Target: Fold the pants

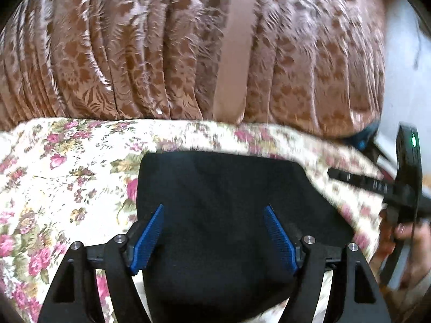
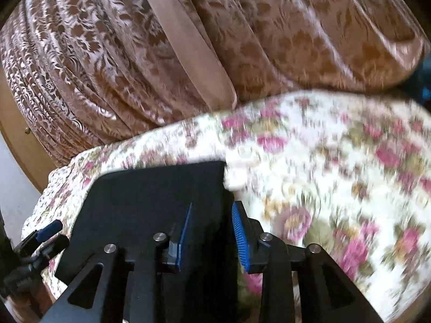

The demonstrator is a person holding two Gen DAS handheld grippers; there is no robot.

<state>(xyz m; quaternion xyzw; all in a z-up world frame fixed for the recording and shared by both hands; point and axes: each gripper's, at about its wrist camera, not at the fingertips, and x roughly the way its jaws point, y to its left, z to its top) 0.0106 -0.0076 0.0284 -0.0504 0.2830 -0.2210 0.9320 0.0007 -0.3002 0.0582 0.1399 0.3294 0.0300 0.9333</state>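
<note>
Behind everything we see a brown patterned curtain hanging in pleats, and under it a floral bedspread that carries the work. On the bedspread, near us, lie the black pants, already a flat, square-cornered packet with its far edge toward the curtain.

We judge the cloth soft, light and limp: it should sag if lifted by one point, so we would take it at two corners of one edge.

Our left gripper stands wide open above the packet, its blue pads clear of the cloth. Our right gripper is only narrowly parted over the packet's right edge, with nothing pinched.

Motion blur smears the bedspread's right side, and the packet's near edge is hidden behind the gripper frames.
</note>
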